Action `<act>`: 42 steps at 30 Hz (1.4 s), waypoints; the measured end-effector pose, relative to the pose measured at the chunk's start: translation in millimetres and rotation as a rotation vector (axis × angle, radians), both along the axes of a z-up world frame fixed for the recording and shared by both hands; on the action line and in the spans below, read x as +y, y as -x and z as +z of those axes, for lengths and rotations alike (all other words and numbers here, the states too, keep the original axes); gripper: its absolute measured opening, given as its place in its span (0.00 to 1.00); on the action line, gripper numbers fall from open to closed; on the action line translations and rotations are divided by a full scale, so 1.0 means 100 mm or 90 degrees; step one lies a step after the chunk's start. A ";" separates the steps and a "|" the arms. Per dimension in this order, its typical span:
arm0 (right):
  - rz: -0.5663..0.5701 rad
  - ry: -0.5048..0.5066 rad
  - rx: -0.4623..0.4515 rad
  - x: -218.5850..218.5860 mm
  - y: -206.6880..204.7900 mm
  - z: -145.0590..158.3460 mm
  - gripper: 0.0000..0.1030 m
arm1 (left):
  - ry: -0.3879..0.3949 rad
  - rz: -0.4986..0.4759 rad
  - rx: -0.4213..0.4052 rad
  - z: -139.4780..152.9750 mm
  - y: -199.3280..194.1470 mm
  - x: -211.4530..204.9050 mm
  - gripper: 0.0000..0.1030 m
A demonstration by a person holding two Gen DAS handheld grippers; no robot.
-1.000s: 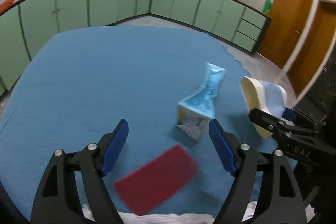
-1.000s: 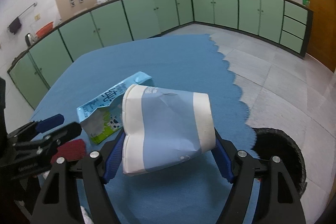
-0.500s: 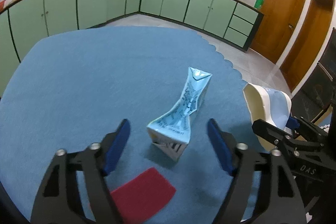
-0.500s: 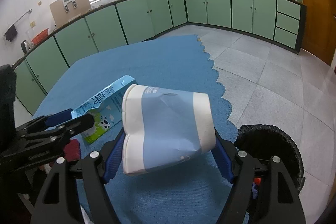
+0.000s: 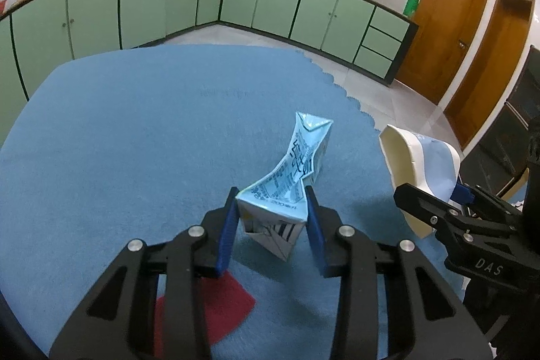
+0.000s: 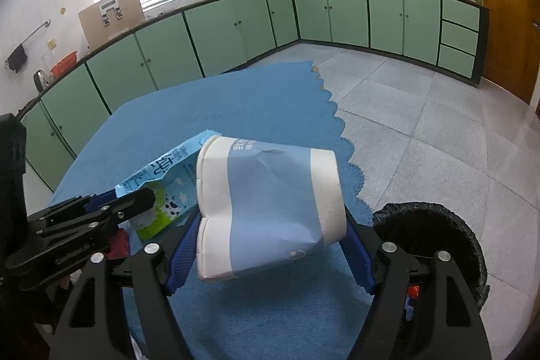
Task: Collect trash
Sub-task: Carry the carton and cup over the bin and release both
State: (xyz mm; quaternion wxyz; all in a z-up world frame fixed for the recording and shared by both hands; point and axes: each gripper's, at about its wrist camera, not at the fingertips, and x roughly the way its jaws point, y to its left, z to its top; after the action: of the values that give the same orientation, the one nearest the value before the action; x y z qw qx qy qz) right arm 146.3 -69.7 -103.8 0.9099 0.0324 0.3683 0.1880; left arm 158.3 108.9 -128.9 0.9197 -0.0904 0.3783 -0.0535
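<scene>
A crumpled light-blue milk carton [image 5: 297, 164] lies on the blue tablecloth [image 5: 135, 140]. My left gripper [image 5: 271, 194] is around its near end, its jaws closing, and both blue pads touch the carton's sides. In the right wrist view the same carton [image 6: 162, 171] sits at the tips of the left gripper [image 6: 128, 201]. My right gripper [image 6: 270, 221] is shut on a crushed blue-and-white paper cup [image 6: 270, 191] and holds it above the cloth. In the left wrist view the cup [image 5: 405, 164] is at the right.
A flat red piece [image 5: 219, 309] lies on the cloth under the left gripper. A black-lined trash bin [image 6: 435, 225] stands on the tiled floor beside the table's scalloped right edge. Green cabinets line the walls behind.
The left gripper moved forward from over the red piece to the milk carton, and its jaws came in from wide apart onto the carton. The right gripper kept the cup and barely moved.
</scene>
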 end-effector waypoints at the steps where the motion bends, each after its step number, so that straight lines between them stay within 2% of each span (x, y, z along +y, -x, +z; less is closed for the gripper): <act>1: -0.001 -0.001 -0.002 -0.01 0.00 0.01 0.72 | -0.003 0.002 -0.003 0.02 0.01 -0.01 0.34; 22: -0.028 -0.021 -0.055 -0.39 0.17 0.38 0.72 | 0.016 -0.021 -0.064 0.46 0.34 -0.24 0.34; 34: -0.101 -0.015 -0.068 -0.95 0.31 0.46 0.72 | 0.016 -0.090 -0.078 0.56 0.27 -0.85 0.34; 42: -0.155 -0.006 -0.059 -1.42 0.33 0.39 0.72 | 0.012 -0.134 -0.081 0.51 0.14 -1.36 0.34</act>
State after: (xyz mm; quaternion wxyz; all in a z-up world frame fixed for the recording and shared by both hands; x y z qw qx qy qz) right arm 113.1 -212.0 -64.4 0.9419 0.0728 0.3181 0.0794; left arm 144.8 -27.5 -77.9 0.9304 -0.0557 0.3256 -0.1588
